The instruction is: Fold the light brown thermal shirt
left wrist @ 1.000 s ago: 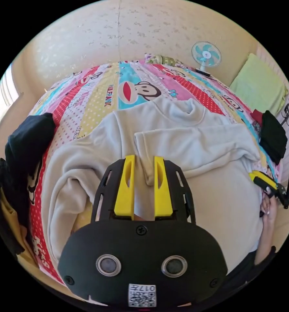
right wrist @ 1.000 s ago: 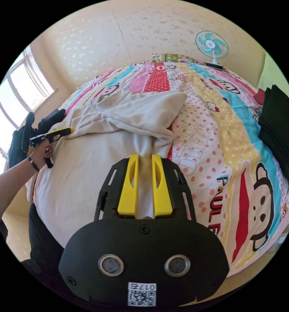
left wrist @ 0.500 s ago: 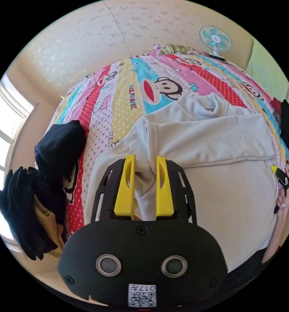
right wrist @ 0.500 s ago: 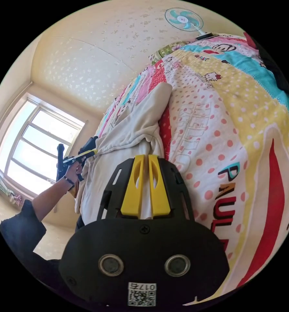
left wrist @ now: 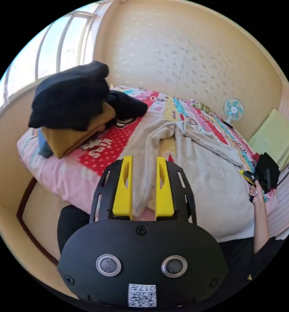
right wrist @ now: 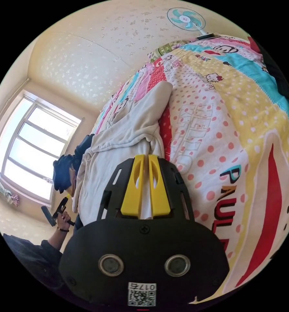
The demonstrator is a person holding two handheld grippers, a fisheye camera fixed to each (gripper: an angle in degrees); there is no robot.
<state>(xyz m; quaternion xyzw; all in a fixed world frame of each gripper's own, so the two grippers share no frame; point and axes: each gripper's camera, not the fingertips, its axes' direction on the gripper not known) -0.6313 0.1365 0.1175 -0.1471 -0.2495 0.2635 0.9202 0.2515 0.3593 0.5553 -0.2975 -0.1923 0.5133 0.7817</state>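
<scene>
My left gripper has dropped low and back toward the near edge of the bed since a moment ago, jaws apart, with a hanging fold of the thermal shirt between them but not pinched that I can tell. My right gripper has hardly moved; its jaws stand almost together with shirt cloth between them, apparently clamped on it. From the left view, that gripper sits out at three o'clock in my hand. The shirt lies across the patterned bedspread, one sleeve crossed over the body. Farther off at eleven o'clock sits a clothes pile. I judge the left sleeve still needs folding in.
</scene>
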